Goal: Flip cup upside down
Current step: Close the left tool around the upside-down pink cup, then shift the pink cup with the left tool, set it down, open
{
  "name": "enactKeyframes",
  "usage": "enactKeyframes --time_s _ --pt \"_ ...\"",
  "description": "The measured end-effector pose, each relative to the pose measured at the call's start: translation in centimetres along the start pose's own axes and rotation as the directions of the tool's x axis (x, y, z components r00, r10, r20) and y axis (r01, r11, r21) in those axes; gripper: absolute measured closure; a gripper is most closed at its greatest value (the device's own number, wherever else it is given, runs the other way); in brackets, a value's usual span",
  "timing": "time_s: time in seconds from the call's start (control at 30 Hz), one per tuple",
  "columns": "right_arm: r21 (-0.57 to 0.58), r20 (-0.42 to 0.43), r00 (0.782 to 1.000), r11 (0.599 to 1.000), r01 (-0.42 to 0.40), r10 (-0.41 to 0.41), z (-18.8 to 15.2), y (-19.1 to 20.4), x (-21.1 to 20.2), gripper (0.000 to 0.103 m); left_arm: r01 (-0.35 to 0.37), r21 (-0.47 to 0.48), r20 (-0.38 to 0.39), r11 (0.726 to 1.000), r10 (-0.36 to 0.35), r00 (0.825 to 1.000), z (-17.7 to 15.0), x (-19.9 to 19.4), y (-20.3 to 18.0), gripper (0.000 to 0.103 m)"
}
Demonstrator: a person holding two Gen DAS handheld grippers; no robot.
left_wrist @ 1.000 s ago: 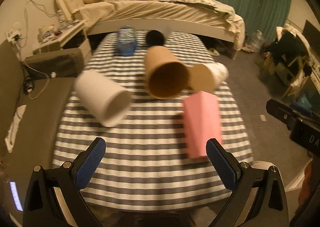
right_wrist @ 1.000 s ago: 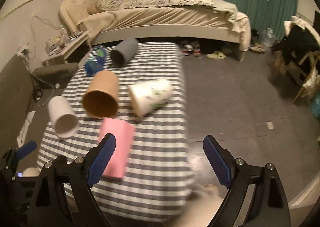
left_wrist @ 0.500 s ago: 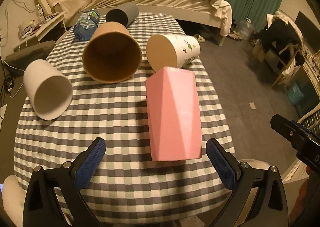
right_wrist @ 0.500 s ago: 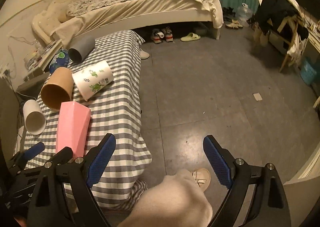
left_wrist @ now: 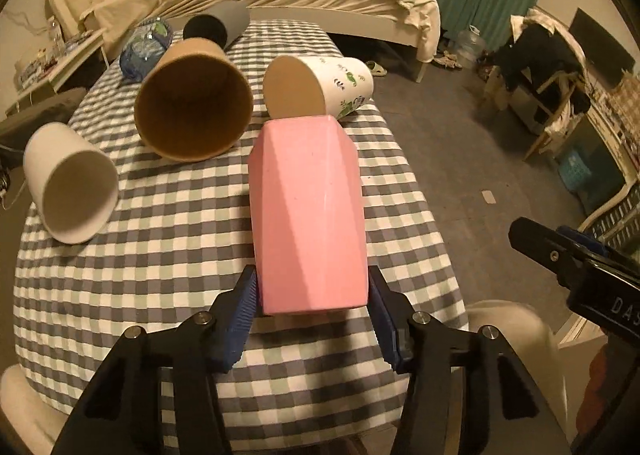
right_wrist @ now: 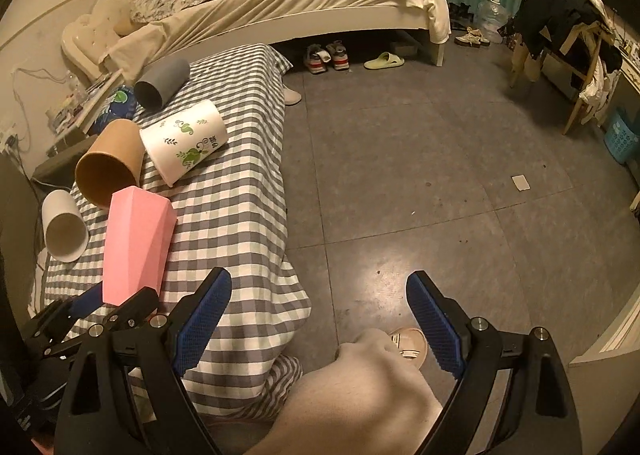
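Pink cup (left_wrist: 308,215), faceted, lies on its side on the checked tablecloth (left_wrist: 160,267), its closed base toward us at the near end. We have the left gripper (left_wrist: 312,301) brought round that base: blue pads (left_wrist: 243,307) sit right at either flank, narrowed to the cup's width. Whether they press or only flank it we cannot tell. From the right wrist view the same cup (right_wrist: 134,243) shows lying lengthwise near the table's near left edge, with the left gripper (right_wrist: 108,301) at its lower end.

Our right gripper (right_wrist: 318,319) hangs off the table over the grey floor (right_wrist: 420,175), its jaws spread wide, nothing between them.

Other cups lie tipped over beyond the pink one: a brown cup (left_wrist: 192,103) with its mouth toward us, a white cup with green print (left_wrist: 320,89) just behind the pink cup's far end, a plain white cup (left_wrist: 70,183) off to the left, a grey cup (left_wrist: 218,25) further back. A blue bottle (left_wrist: 146,49) lies beside the grey one. A bed (right_wrist: 280,7) stands behind.
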State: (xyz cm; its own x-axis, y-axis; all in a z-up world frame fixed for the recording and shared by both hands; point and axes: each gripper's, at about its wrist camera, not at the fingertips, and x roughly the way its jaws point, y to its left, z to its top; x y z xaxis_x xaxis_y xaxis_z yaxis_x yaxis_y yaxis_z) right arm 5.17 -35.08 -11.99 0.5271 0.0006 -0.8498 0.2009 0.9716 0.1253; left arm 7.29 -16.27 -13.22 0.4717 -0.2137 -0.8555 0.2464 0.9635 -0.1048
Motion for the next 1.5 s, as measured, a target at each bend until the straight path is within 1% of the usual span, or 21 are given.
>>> enactKeyframes --time_s 0.23,0.4,0.5,0.63,0.83,0.9,0.93,0.97,1.0,1.17,1.2,1.23,1.27,1.4,1.5 --pt "-0.013 0.018 1.0 1.0 0.003 -0.003 0.0 0.9 -1.3 0.014 -0.004 0.001 0.048 1.0 0.004 0.999 0.2 -3.2 0.9 0.049" --pt "-0.025 0.031 1.0 1.0 -0.007 0.008 -0.3 2.0 -2.1 0.014 -0.013 -0.008 0.102 1.0 0.014 0.995 0.6 -5.9 2.2 0.049" --pt "-0.043 0.036 0.999 0.999 -0.016 0.018 -0.3 3.1 -2.6 0.014 -0.022 -0.022 0.107 1.0 0.024 0.994 0.5 -6.4 3.2 0.05" --pt "-0.07 0.041 0.999 0.997 -0.027 0.03 -0.4 4.4 -3.0 0.014 -0.006 -0.044 0.099 0.999 0.011 0.995 0.1 -6.6 3.9 0.05" --pt "-0.092 0.042 0.998 0.995 -0.033 0.037 -0.5 5.4 -3.1 0.014 -0.016 -0.004 0.116 1.0 0.017 0.993 0.0 -6.5 3.3 0.05" --pt "-0.093 0.044 0.998 0.995 -0.031 0.035 -0.5 5.5 -3.3 0.014 -0.022 -0.005 0.11 1.0 0.022 0.994 -0.2 -6.2 3.1 0.045" --pt "-0.093 0.046 0.998 0.995 -0.029 0.034 -0.5 5.4 -3.3 0.014 -0.027 -0.009 0.102 1.0 0.028 0.994 -0.4 -5.9 3.1 0.035" --pt "-0.091 0.047 0.998 0.995 -0.028 0.032 -0.4 5.3 -3.5 0.014 -0.031 -0.014 0.094 0.999 0.032 0.995 -0.5 -5.5 3.2 0.031" --pt "-0.088 0.048 0.998 0.996 -0.026 0.03 -0.4 5.2 -3.5 0.014 -0.033 -0.02 0.092 0.999 0.035 0.995 -0.6 -5.2 3.3 0.029" --pt "-0.066 0.041 0.999 0.998 -0.016 0.019 -0.1 4.3 -3.3 0.014 -0.025 -0.016 0.081 1.0 0.026 0.996 -1.1 -3.3 3.7 0.03" --pt "-0.064 0.04 0.999 0.998 -0.014 0.017 -0.1 4.2 -3.2 0.014 -0.019 -0.018 0.081 1.0 0.021 0.997 -1.2 -3.0 3.8 0.032" --pt "-0.061 0.037 0.999 0.998 -0.013 0.015 -0.1 4.0 -3.1 0.014 -0.013 -0.017 0.081 1.0 0.014 0.997 -1.4 -2.9 3.9 0.039" --pt "-0.06 0.035 0.999 0.998 -0.013 0.015 -0.1 4.0 -3.1 0.014 -0.009 -0.015 0.082 1.0 0.01 0.997 -1.4 -2.8 3.8 0.04" --pt "-0.055 0.026 1.0 0.998 -0.009 0.01 -0.1 3.8 -2.7 0.014 -0.013 0.004 0.097 1.0 0.013 0.995 -1.1 -2.9 3.6 0.04" --pt "-0.055 0.02 1.0 0.998 -0.013 0.014 0.1 3.9 -2.4 0.014 -0.014 0.008 0.121 1.0 0.013 0.993 -0.2 -2.9 3.6 0.04"
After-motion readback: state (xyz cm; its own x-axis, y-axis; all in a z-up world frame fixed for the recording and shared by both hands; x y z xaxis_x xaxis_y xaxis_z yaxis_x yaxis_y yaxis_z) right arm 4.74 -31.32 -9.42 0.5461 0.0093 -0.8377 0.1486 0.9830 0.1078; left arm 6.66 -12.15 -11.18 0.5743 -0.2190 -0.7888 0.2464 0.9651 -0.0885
